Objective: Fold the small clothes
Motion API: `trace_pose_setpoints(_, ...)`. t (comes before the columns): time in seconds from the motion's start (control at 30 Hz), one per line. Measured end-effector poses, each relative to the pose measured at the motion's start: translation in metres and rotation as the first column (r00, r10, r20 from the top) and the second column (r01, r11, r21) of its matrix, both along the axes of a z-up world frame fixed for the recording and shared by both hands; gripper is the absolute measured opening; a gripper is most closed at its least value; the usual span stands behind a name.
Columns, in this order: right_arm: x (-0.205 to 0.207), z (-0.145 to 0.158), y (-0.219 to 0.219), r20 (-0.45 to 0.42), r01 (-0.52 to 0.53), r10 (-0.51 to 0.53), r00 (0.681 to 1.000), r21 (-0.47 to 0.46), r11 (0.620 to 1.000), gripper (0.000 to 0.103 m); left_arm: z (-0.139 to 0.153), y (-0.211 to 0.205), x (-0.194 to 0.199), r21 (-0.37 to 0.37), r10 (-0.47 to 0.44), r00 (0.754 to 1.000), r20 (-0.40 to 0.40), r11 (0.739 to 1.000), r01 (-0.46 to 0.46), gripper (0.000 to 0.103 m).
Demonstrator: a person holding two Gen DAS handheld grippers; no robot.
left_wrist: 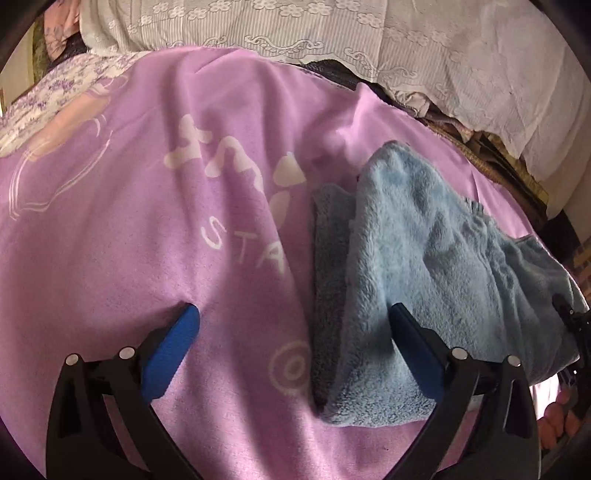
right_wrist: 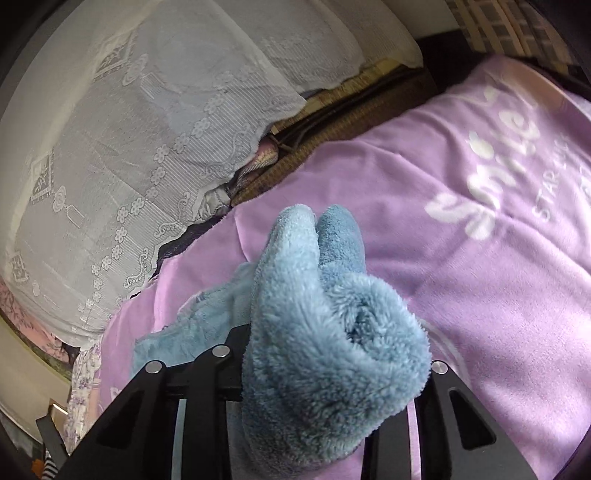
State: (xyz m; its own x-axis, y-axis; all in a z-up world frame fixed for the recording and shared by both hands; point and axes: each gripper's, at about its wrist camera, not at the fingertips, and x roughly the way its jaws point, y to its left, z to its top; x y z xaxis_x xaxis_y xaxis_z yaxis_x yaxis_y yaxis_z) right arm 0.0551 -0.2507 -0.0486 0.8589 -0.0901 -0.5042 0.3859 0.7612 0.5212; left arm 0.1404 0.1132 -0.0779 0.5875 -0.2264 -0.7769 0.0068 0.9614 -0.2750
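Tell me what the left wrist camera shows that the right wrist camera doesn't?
Only the left wrist view shows the left gripper, open over the blanket, its blue-padded fingers wide apart. Only the right wrist view shows the right gripper closed on a bunched end of the fluffy light-blue cloth. Both show that cloth lying on the purple printed fleece blanket, with white lace fabric behind.

Open purple blanket (left_wrist: 129, 240) is stretching wide across the left half, nothing lying there to block a pass. Toward the blanket's right edge the fluffy blue cloth (left_wrist: 424, 258) is heaping up and taking that side. Along the far edge a white lace cover (left_wrist: 332, 33) is rising like a wall, closing off the way beyond.
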Motion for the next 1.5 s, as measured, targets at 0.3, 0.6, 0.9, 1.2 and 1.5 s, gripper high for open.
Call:
trace_pose_setpoints(0.3, 0.02, 0.038, 0.061, 0.018, -0.075, 0.078, 0.997, -0.135, 0.988, 0.03, 0.007, 0.01, 0.007, 0.0, 0.02, 1.0, 0.025, 1.0, -0.02, 0.099)
trace_pose_setpoints(0.6, 0.039, 0.059, 0.145, 0.017, -0.176, 0.196, 0.98, -0.378, 0.909, 0.029, 0.023, 0.041, 0.009, 0.044, 0.147, 0.985, 0.094, 0.987, -0.152, 0.099)
trace_pose_setpoints(0.9, 0.057, 0.024, 0.24, -0.146, -0.338, 0.319, 0.937, -0.61, 0.716, 0.029, 0.013, 0.077, 0.022, -0.109, 0.217, 0.976, 0.004, 0.97, -0.215, 0.098)
trace_pose_setpoints(1.2, 0.059, -0.011, 0.293, -0.316, -0.483, 0.38, 0.869, -0.707, 0.517, 0.05, 0.012, 0.073, 0.021, -0.072, 0.207, 0.978, 0.01, 0.976, -0.206, 0.098)
trace_pose_setpoints(1.5, 0.011, 0.007, 0.292, -0.291, -0.563, 0.533, 0.794, -0.683, 0.465, 0.061, 0.013, 0.073, 0.02, -0.069, 0.204, 0.979, 0.014, 0.977, -0.203, 0.098)
